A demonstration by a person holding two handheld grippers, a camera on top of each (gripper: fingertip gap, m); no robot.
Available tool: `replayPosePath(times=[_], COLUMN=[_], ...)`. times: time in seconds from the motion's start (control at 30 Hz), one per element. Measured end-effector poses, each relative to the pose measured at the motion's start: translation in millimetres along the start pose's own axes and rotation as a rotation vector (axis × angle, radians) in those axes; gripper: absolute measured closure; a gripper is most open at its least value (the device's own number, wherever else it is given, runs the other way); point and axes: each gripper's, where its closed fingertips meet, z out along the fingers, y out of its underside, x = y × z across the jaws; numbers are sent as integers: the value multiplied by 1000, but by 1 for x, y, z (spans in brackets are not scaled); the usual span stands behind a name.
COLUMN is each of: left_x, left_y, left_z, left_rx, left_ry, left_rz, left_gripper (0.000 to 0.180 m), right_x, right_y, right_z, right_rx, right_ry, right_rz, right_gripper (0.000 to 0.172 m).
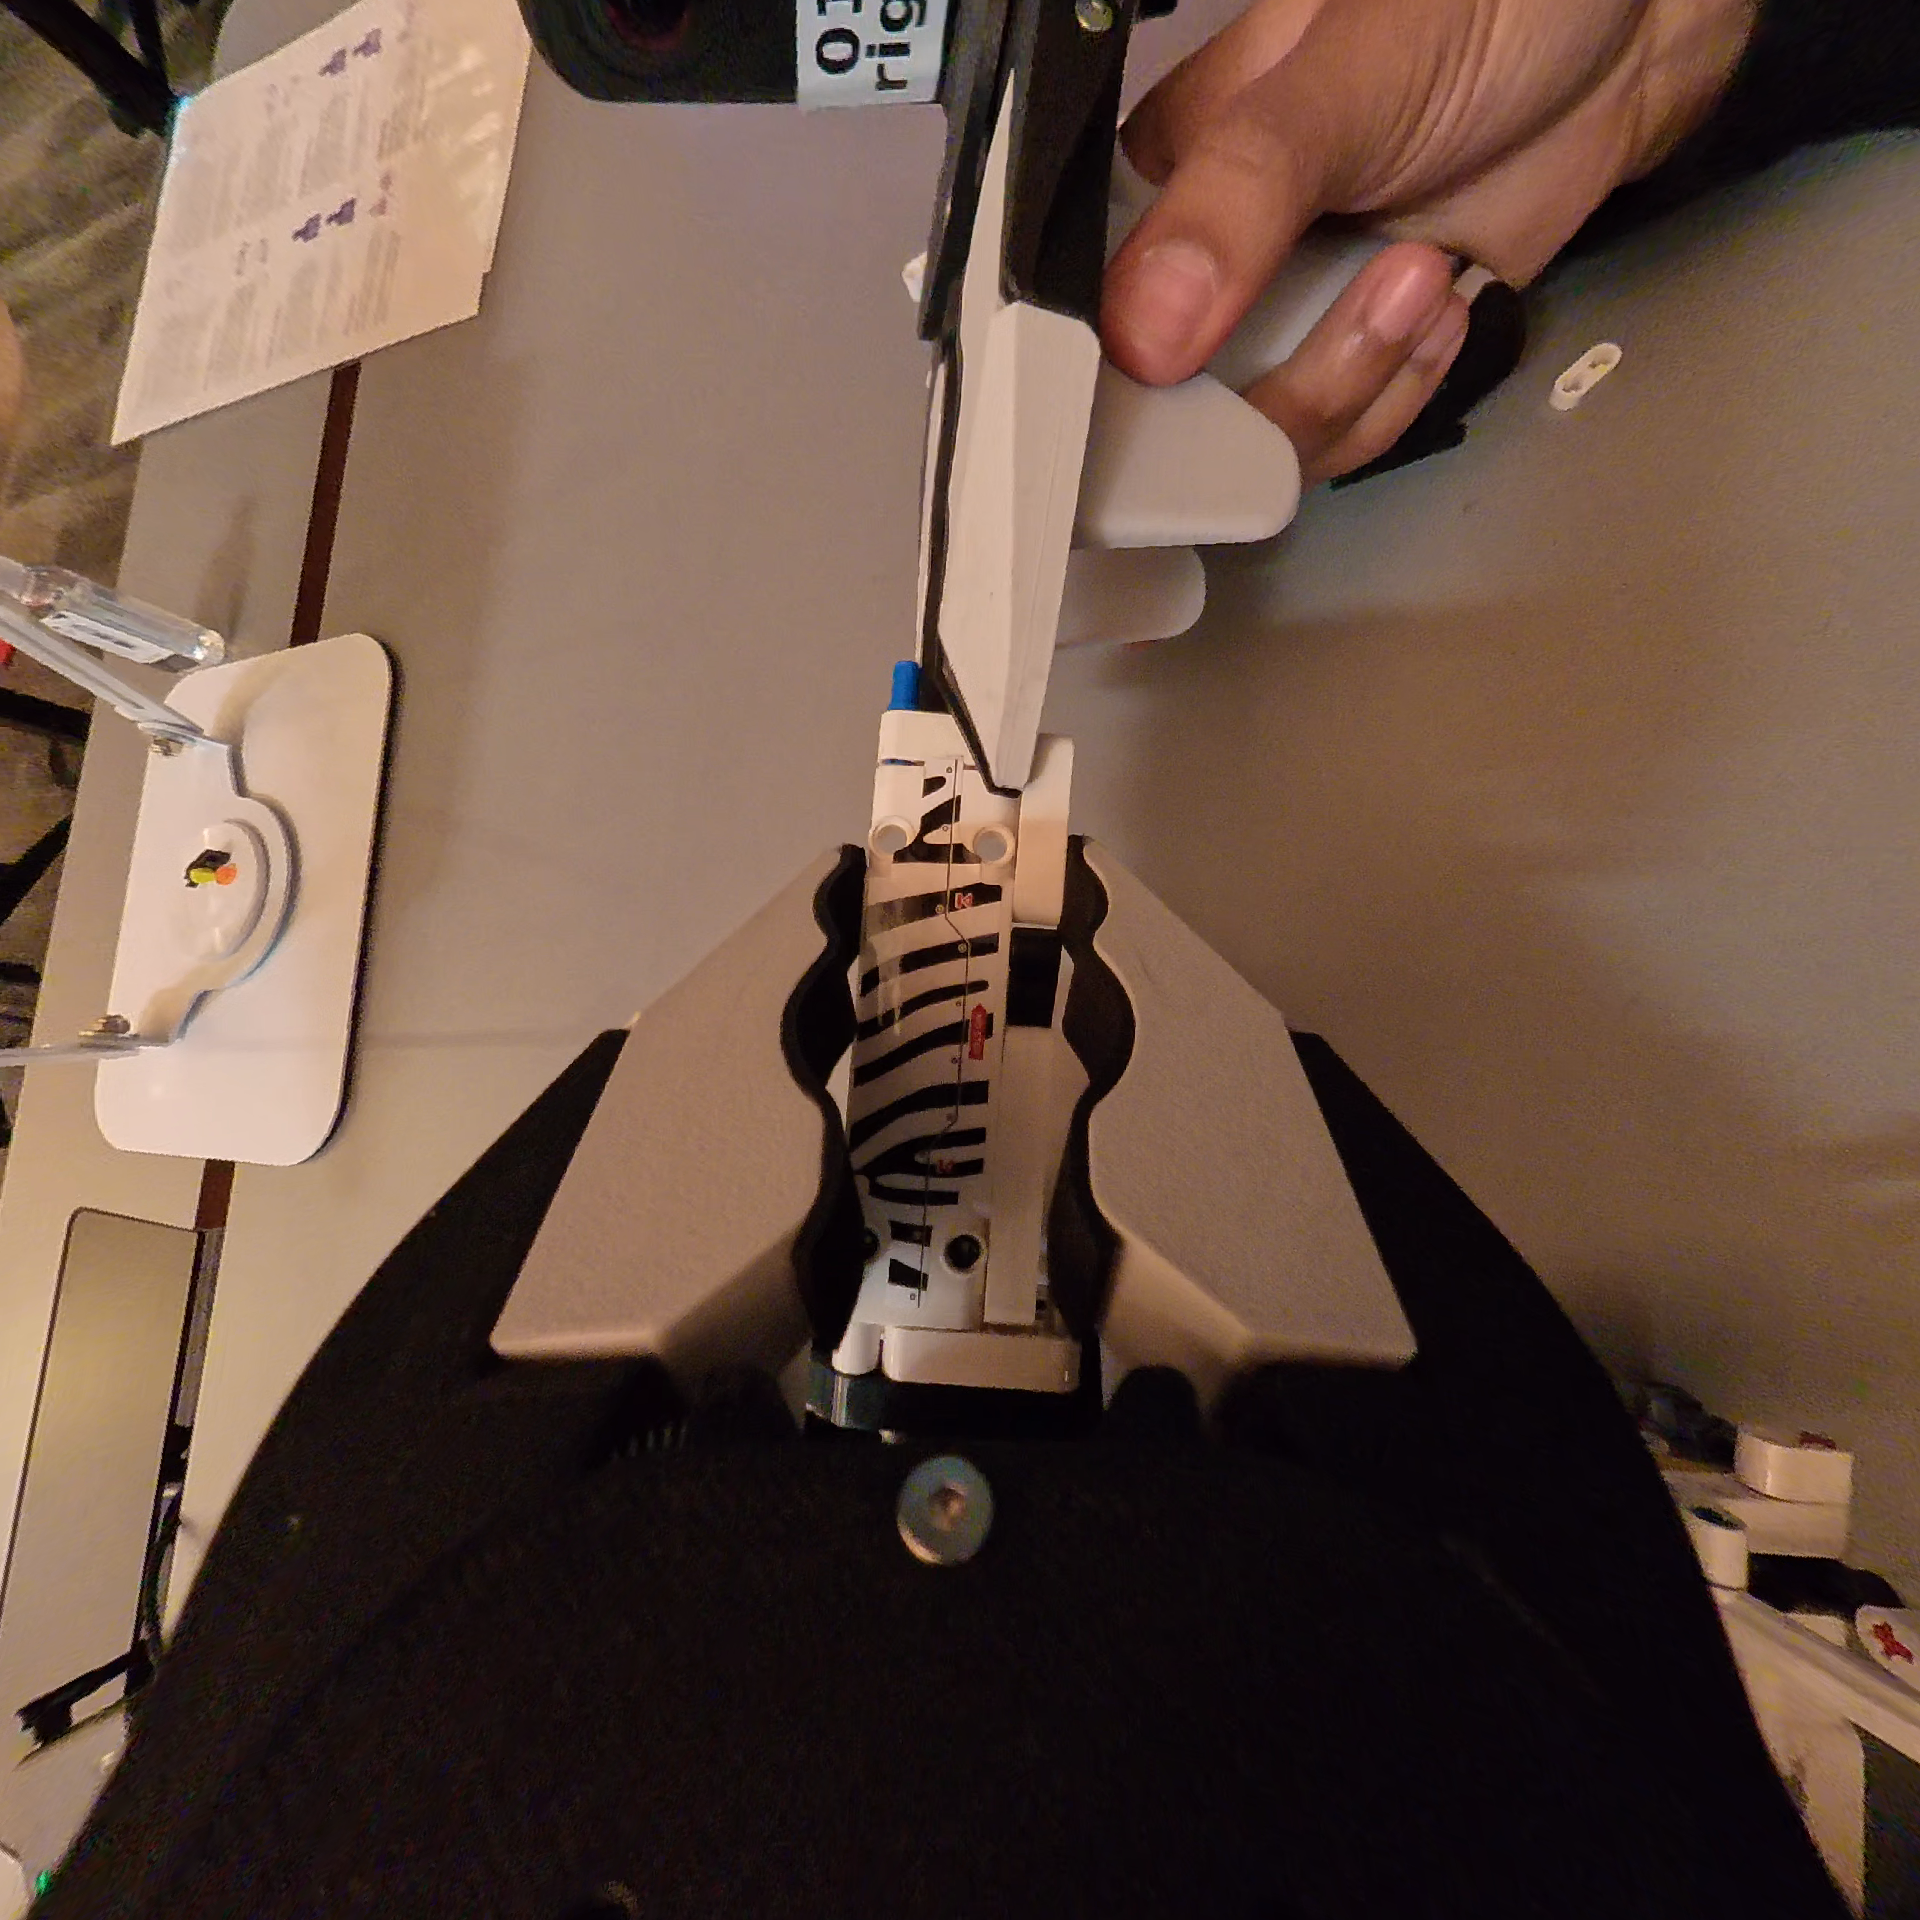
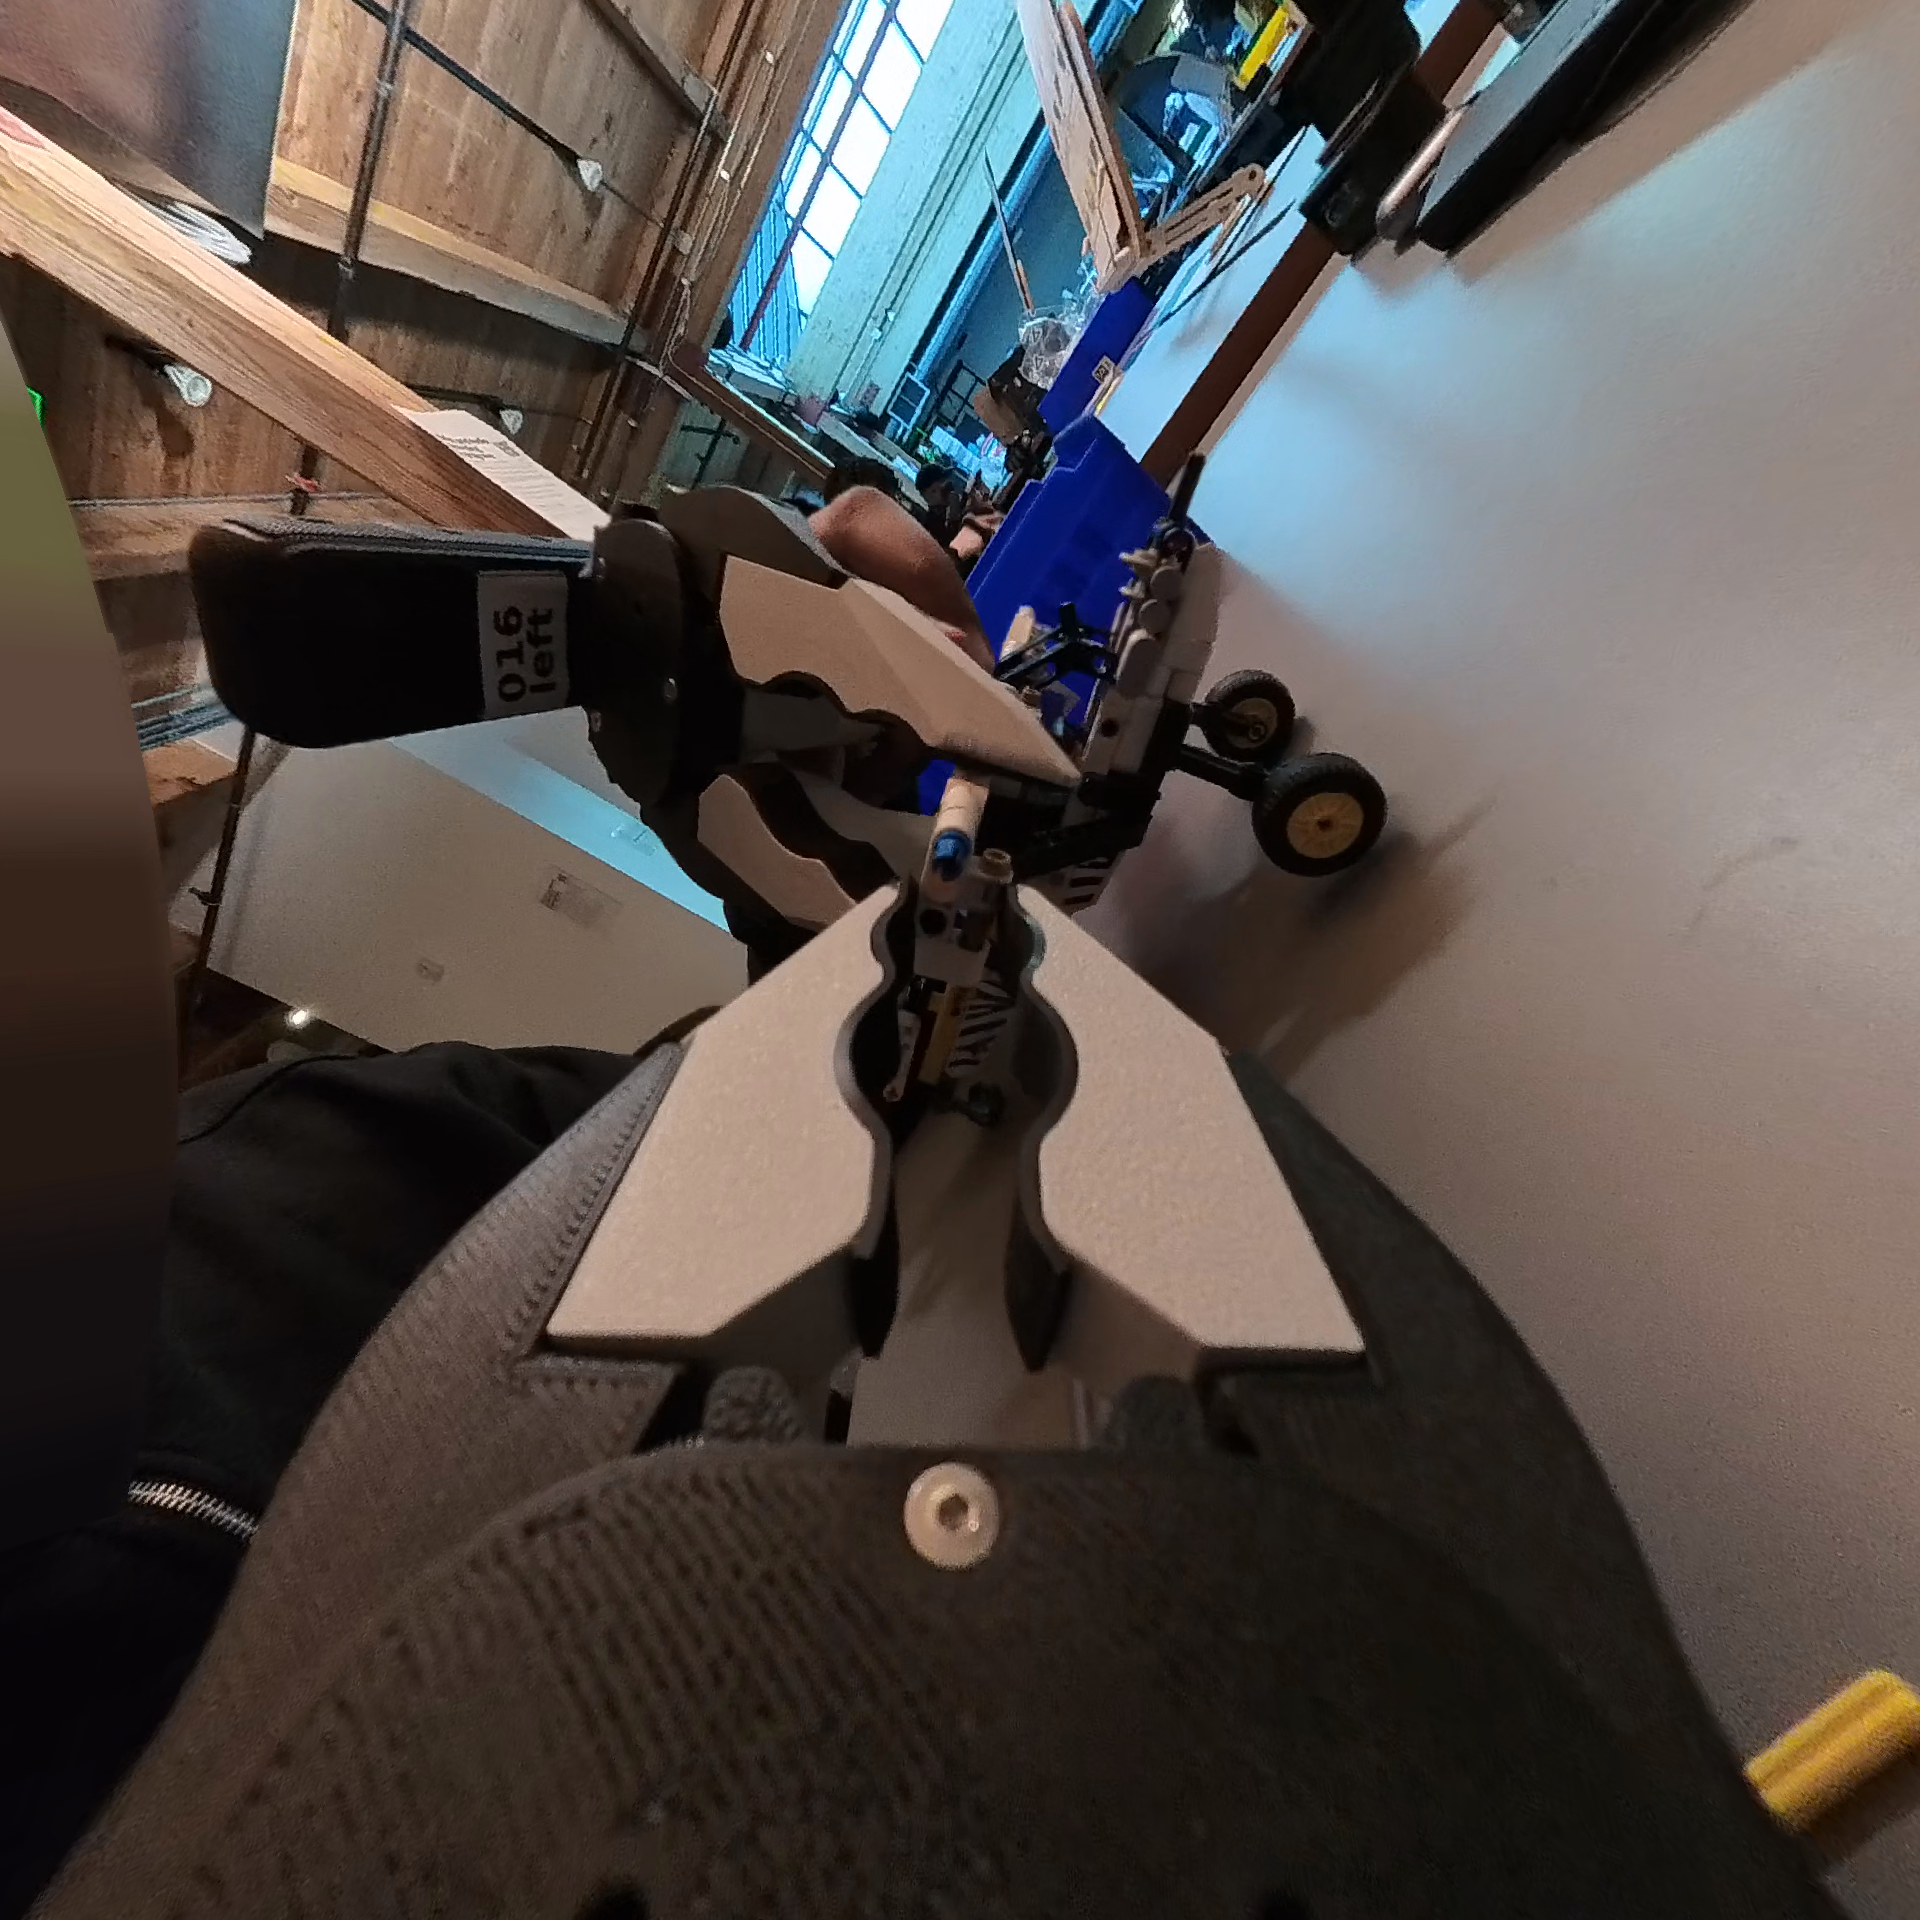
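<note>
brick model [image 1: 940,1039] between both tools, above table [image 1: 623,520]

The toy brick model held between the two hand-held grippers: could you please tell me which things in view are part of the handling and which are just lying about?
In hand:
- zebra-striped brick model
- left hand-held gripper
- right hand-held gripper
- wheels

Lying about:
- printed sheet
- white stand base
- yellow brick piece
- blue bins
</note>
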Motion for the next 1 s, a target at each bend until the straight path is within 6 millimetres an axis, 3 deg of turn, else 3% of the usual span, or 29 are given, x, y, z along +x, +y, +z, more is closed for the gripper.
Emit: replayPosePath(times=[0.43, 0.83, 1.0], left_x=[14, 5, 7], left_y=[-5, -5, -6], left_z=[-1, -4, -5], left_rx=[11, 43, 56], left_ry=[55, 30, 48], left_rz=[13, -21, -26], left_gripper=[143, 143, 143], right_x=[-6, -6, -9], right_y=[13, 0, 2], right_z=[-5, -3, -3], right_rx=[-116, -25, -28], right_ry=[5, 59, -10], right_rz=[-23, -118, -48], right_gripper=[159, 159, 159])
